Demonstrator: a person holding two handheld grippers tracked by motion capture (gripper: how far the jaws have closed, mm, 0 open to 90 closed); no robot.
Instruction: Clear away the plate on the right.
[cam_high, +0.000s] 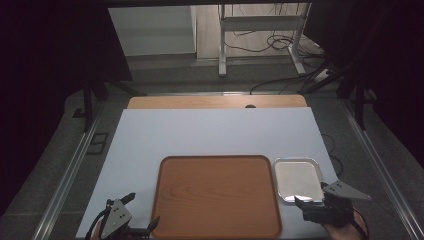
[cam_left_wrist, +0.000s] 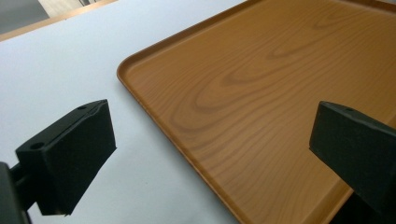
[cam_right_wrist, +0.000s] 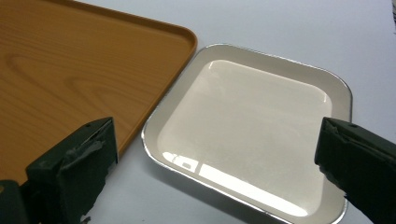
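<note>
Nothing looks gripped or moved yet, so the work seems barely begun; the right claw (cam_right_wrist: 217, 172) gapes wide just short of the steel tray (cam_right_wrist: 280, 63), near rim between its 2 jaws; the left claw (cam_left_wrist: 210, 163) gapes too, straddling the wooden tray's (cam_left_wrist: 261, 93) edge; lifting remains.

A white-covered table (cam_high: 200, 135) carries 2 things side by side: a wooden tray (cam_high: 216, 196) and a metal tray (cam_high: 298, 179).
</note>
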